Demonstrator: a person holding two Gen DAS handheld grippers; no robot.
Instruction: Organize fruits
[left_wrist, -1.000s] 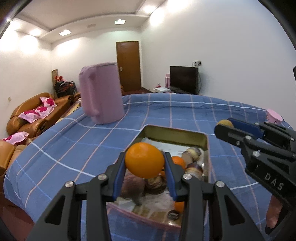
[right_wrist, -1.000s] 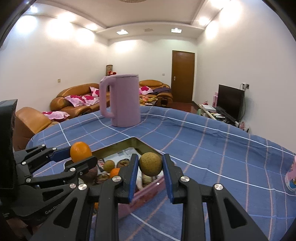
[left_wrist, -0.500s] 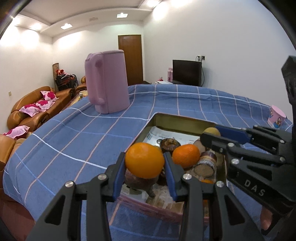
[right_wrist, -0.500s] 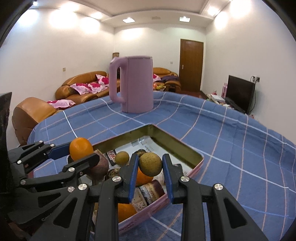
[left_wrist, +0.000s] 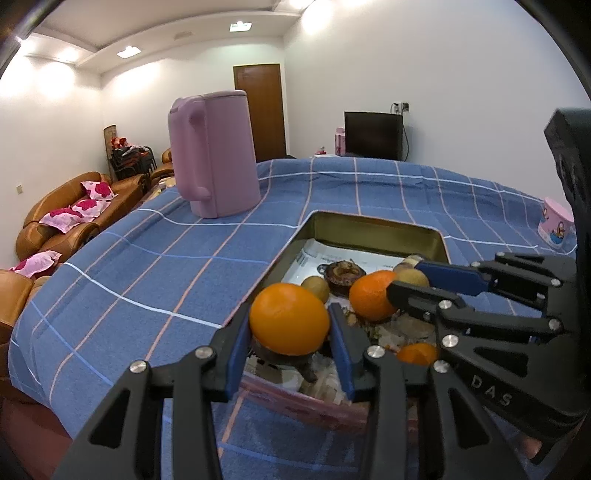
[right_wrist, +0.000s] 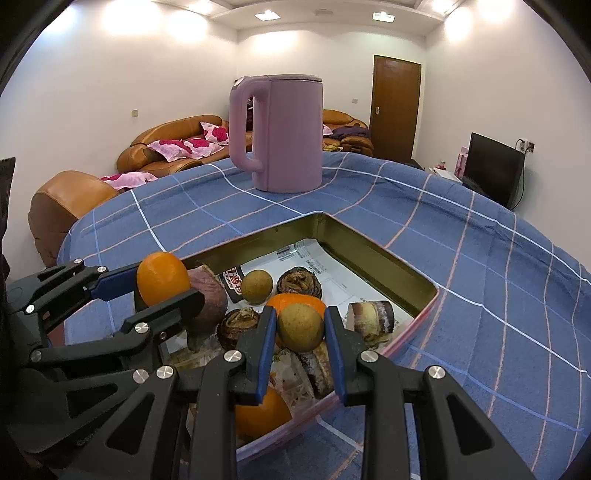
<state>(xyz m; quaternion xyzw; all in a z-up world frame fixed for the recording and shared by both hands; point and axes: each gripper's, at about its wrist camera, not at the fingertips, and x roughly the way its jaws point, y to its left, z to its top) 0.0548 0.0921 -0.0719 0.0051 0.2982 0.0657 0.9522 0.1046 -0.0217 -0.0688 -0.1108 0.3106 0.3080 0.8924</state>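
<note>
Left hand-held gripper (left_wrist: 291, 345) pinching round orange fruit (left_wrist: 289, 318), right hand-held gripper (right_wrist: 300, 341) pinching small brown-green round fruit (right_wrist: 300, 326); both fruits poised directly over pink-rimmed rectangular metal tray (right_wrist: 373, 251) at lower centre, on blue-checked desk (right_wrist: 480, 295).

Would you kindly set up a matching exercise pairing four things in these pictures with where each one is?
Things:
1. orange
2. brown fruit
3. kettle
4. pink cup

Places:
A. standing on the cloth beyond the tin
B. held in the right gripper
C. at the table's far right edge
D. held in the left gripper

Pairs: 1-D, 2-B, 3-A, 4-C. The left gripper and right gripper both hang over the tin.
</note>
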